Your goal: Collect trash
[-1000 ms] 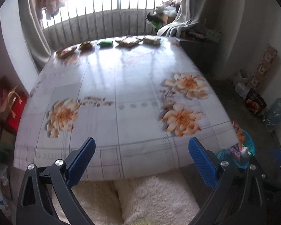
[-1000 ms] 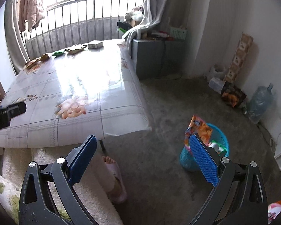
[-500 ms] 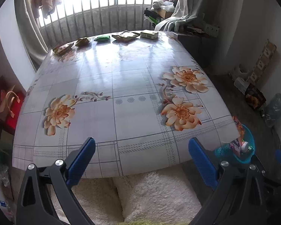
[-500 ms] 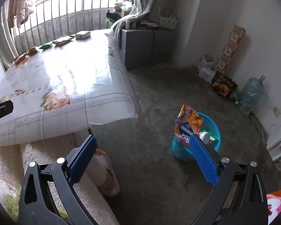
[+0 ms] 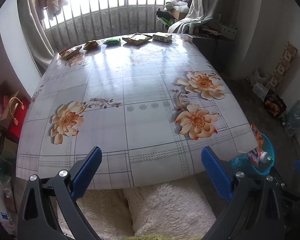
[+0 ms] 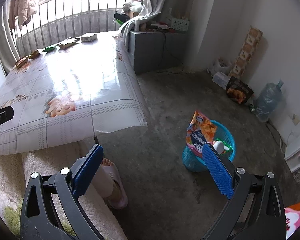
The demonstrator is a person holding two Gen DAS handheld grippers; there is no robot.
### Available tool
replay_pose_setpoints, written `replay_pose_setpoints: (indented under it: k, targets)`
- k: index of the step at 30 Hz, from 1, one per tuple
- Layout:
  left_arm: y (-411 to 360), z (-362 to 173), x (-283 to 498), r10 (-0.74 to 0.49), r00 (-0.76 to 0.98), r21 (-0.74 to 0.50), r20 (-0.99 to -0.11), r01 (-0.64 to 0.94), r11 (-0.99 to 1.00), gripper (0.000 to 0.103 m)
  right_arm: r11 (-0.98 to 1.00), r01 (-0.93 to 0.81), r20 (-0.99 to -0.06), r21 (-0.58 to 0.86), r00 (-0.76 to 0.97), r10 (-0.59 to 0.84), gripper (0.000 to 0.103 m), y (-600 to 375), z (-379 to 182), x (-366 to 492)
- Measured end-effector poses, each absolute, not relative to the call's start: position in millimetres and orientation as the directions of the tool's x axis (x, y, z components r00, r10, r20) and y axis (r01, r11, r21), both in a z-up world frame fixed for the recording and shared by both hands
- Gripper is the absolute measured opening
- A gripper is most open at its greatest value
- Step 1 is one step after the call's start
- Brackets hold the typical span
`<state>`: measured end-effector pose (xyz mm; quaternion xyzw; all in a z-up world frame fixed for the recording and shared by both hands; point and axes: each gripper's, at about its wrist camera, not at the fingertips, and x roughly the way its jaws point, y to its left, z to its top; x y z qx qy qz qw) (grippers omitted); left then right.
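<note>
Several pieces of trash lie along the far edge of the flowered table (image 5: 130, 92): a yellow wrapper (image 5: 70, 52), a brown packet (image 5: 91, 44), a green packet (image 5: 112, 41), a flat snack bag (image 5: 136, 38) and a small box (image 5: 162, 36). My left gripper (image 5: 150, 168) is open and empty over the near edge. On the floor to the right stands a blue basket (image 6: 226, 140) holding an orange snack bag (image 6: 200, 134) and other trash. My right gripper (image 6: 153, 166) is open and empty above the floor, left of the basket.
A grey cabinet (image 6: 156, 50) stands beyond the table's right side. A water jug (image 6: 268, 102), boxes and bags line the right wall. A person's foot in a slipper (image 6: 114, 188) rests on the floor beside a white fluffy rug (image 5: 150, 206). Railing (image 5: 110, 16) behind.
Both views have risen and pulled back slightly; the far trash and the basket show more fully. The grippers stay open and empty.
</note>
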<state>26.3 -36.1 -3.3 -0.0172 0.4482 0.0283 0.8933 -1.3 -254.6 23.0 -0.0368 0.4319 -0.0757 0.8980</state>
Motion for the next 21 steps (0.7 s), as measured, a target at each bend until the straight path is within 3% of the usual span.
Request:
replay_pose_setpoints:
  k: [21]
  targets:
    - [-34.5,-6.0,25.4,0.035,0.590,-0.005,-0.807,-0.067,0.998,0.097,0.985,0.087,-0.760,-0.150,0.627,-0.171,0.095,-248.9,27.4,0.3]
